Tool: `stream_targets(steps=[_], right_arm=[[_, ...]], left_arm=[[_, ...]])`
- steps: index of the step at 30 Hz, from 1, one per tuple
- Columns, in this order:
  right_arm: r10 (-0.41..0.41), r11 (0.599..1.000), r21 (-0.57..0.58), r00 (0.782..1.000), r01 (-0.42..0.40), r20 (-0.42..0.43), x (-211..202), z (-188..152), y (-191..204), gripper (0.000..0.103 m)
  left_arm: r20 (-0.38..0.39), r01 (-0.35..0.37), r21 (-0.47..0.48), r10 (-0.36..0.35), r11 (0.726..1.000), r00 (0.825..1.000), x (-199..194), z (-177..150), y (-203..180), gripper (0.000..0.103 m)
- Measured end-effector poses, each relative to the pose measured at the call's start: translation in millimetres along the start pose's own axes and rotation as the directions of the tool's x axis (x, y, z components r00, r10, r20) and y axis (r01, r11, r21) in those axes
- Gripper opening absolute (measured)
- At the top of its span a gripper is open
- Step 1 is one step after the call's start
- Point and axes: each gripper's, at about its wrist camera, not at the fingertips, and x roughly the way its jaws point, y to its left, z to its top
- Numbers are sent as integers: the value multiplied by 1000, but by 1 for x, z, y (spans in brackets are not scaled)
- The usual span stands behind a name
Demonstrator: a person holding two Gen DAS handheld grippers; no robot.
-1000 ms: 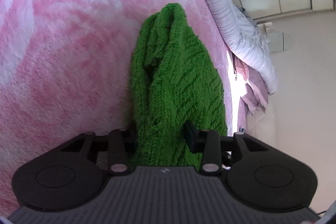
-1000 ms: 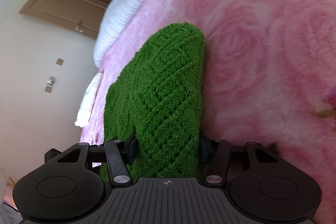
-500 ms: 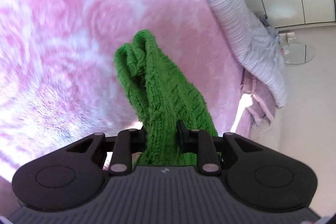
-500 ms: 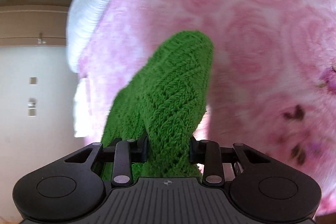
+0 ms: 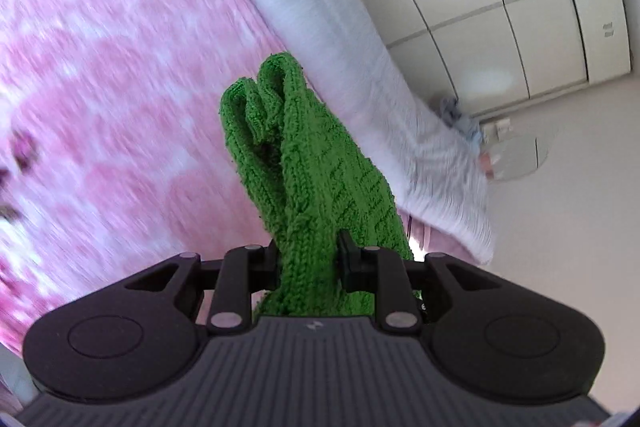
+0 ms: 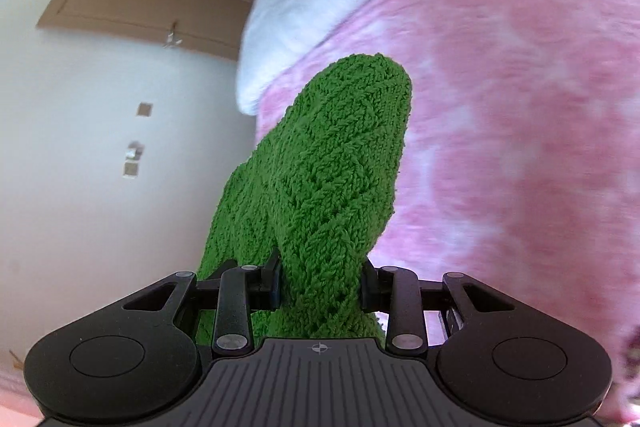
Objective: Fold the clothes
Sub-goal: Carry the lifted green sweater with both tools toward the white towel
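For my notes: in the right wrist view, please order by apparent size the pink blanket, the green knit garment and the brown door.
1. pink blanket
2. green knit garment, enlarged by nearness to the camera
3. brown door

Readable text: none is showing in either view.
Gripper housings: only small moulded symbols are showing, no letters.

Chunky green cable-knit garment, fluffy pink fleece blanket, matt black plastic left gripper, ribbed grey pillow
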Motion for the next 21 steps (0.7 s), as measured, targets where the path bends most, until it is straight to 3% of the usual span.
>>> stream_targets(steps=[5, 8, 13, 21], right_arm=[[0, 1000, -10, 1000, 0, -16, 103, -22, 54, 33], [-19, 999, 45, 999, 20, -29, 175, -39, 89, 33], [-34, 998, 46, 998, 37, -57, 288, -65, 155, 33], [-35, 997, 73, 997, 40, -67, 401, -65, 216, 33]], left_arm=[[4, -8, -7, 8, 1000, 1000, -58, 78, 75, 20], [6, -33, -14, 33, 999, 999, -99, 130, 119, 20], [-23, -74, -3, 74, 997, 997, -160, 219, 174, 20], [-33, -82, 2, 82, 997, 996, -184, 318, 221, 20]])
